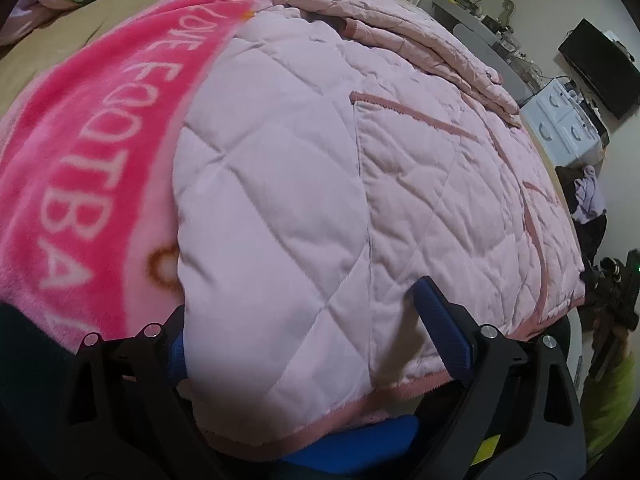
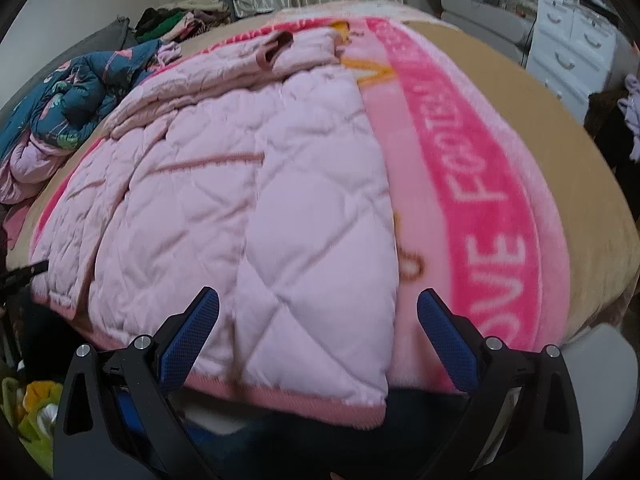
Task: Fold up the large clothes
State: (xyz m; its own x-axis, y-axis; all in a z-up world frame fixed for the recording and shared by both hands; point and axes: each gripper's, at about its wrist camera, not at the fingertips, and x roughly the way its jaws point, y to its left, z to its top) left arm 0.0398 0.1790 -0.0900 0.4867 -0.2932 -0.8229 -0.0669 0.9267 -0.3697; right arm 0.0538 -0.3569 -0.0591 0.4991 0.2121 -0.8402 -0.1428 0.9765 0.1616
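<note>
A pale pink quilted jacket (image 1: 304, 168) (image 2: 224, 184) with darker pink trim lies flat on a hot-pink lettered blanket (image 1: 80, 152) (image 2: 488, 216) on the bed. One sleeve (image 1: 400, 28) is folded across its far end. My left gripper (image 1: 300, 300) is at the jacket's near left corner. The hem bulges between the wide-apart jaws and hides the left finger, while the right blue pad (image 1: 440, 320) shows. My right gripper (image 2: 318, 294) stands open over the near right corner, with both blue pads in sight above the fabric. It also shows dark at the edge of the left wrist view (image 1: 612, 296).
A tan sheet (image 2: 520, 92) covers the bed under the blanket. A blue floral bundle (image 2: 72, 96) and a heap of clothes (image 2: 176, 20) lie at the far left. White drawers (image 1: 560, 120) (image 2: 572, 48), a black screen (image 1: 600, 64) and a cluttered grey desk (image 1: 480, 28) stand beside the bed.
</note>
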